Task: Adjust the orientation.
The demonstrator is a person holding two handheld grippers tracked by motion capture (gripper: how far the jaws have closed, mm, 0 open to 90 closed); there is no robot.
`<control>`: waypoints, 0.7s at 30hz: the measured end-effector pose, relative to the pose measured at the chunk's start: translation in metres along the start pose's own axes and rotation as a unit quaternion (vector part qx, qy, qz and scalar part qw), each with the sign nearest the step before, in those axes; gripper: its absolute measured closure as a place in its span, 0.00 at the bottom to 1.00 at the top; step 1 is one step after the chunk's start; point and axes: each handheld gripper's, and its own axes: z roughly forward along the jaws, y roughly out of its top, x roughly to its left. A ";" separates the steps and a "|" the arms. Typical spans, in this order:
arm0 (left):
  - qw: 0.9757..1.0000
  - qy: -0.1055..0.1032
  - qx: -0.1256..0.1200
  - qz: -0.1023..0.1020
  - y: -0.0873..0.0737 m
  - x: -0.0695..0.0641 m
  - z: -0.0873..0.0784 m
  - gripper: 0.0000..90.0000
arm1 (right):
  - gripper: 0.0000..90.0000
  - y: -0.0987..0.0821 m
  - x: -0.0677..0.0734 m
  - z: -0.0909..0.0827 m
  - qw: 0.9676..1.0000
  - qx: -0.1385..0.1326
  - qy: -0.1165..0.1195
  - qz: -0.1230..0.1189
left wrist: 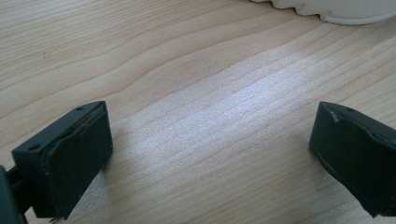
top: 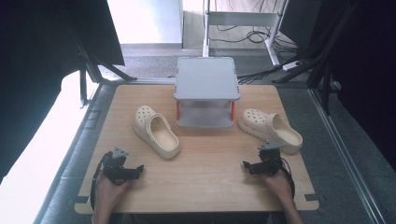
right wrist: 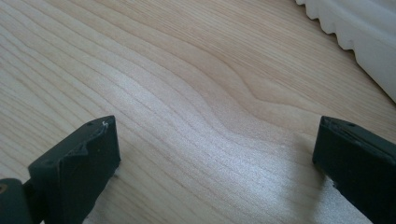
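I have both grippers resting low at the near edge of the desk (top: 210,182), one at each side, and neither holds anything. The left gripper (top: 133,170) has its jaws spread wide with only bare wood between them, and the right gripper (top: 247,165) stands just the same, jaws fully apart over the grain. I read this as a waiting pose: hands parked clear of the shoes so either can go forward without knocking the other.

The two cream clogs sit in the middle band of the desk, flanking a small grey two-tier rack (top: 206,91) at the far centre. The left clog (top: 156,130) lies left of the rack, toe to the far left and heel opening toward the near right, so its heel end is nearest my left jaws, just beyond them and slightly right. The right clog (top: 271,129) lies right of the rack, its heel end close to my right gripper, just on the far side of it. In the left gripper view a scalloped sole edge (left wrist: 327,9) peeks in at the far right; the right gripper view shows the like (right wrist: 359,42)

Each shoe seems laid out for its own hand, likely bound for the rack
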 end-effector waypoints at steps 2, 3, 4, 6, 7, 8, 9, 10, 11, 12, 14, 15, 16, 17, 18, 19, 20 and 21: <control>1.000 0.000 -0.001 -0.002 0.000 0.000 0.000 0.00 | 0.00 0.000 0.000 0.000 1.000 0.000 0.000 0.000; 1.000 0.000 -0.001 -0.002 0.000 0.000 0.000 0.00 | 0.00 0.000 0.000 0.000 1.000 0.000 0.000 0.000; 1.000 0.000 -0.001 -0.002 0.000 0.000 0.000 0.00 | 0.00 0.000 0.000 0.000 1.000 0.000 0.000 0.000; 1.000 0.000 -0.001 -0.002 0.000 0.000 0.000 0.00 | 0.00 0.000 0.000 0.000 1.000 0.000 0.000 0.000; 1.000 0.000 -0.001 -0.002 0.000 0.000 0.000 0.00 | 0.00 0.000 0.000 0.000 1.000 0.000 0.000 0.000; 1.000 -0.001 0.000 -0.001 0.000 0.000 0.000 0.00 | 0.00 0.000 0.000 0.000 1.000 0.003 0.003 -0.002; 1.000 -0.001 0.000 -0.001 0.000 0.000 0.000 0.00 | 0.00 0.000 0.000 0.000 1.000 0.003 0.003 -0.002; 1.000 -0.002 -0.001 -0.001 0.000 0.000 0.000 0.00 | 0.00 0.000 0.001 0.000 1.000 0.003 0.003 -0.003; 1.000 -0.002 -0.001 -0.001 0.000 0.000 0.000 0.00 | 0.00 0.000 0.001 0.000 1.000 0.003 0.003 -0.003; 1.000 -0.003 0.000 0.000 0.000 0.000 0.000 0.00 | 0.00 0.000 0.001 0.000 1.000 0.003 0.003 -0.003; 1.000 -0.002 -0.001 0.001 0.000 0.000 0.000 0.00 | 0.00 0.000 0.001 0.000 1.000 0.003 0.003 -0.003; 1.000 -0.002 -0.001 0.001 0.000 0.000 0.000 0.00 | 0.00 0.000 0.000 0.000 1.000 0.003 0.003 -0.003; 1.000 -0.002 -0.001 0.000 0.000 0.000 0.000 0.00 | 0.00 0.000 0.000 0.000 1.000 0.003 0.003 -0.003; 1.000 -0.002 0.000 0.001 0.001 0.000 0.000 0.00 | 0.00 0.000 0.000 0.000 1.000 0.003 0.003 -0.003; 1.000 -0.002 0.000 0.001 0.001 0.000 0.000 0.00 | 0.00 0.000 0.000 0.000 1.000 0.003 0.003 -0.003; 1.000 -0.002 0.000 0.001 0.001 0.000 0.000 0.00 | 0.00 0.000 0.000 0.000 1.000 0.003 0.003 -0.003; 1.000 -0.002 0.000 0.001 0.001 0.000 0.000 0.00 | 0.00 0.001 0.001 0.000 1.000 0.003 0.003 -0.002; 1.000 -0.002 0.000 0.001 0.001 0.000 0.000 0.00 | 0.00 0.001 0.001 0.000 1.000 0.004 0.002 -0.001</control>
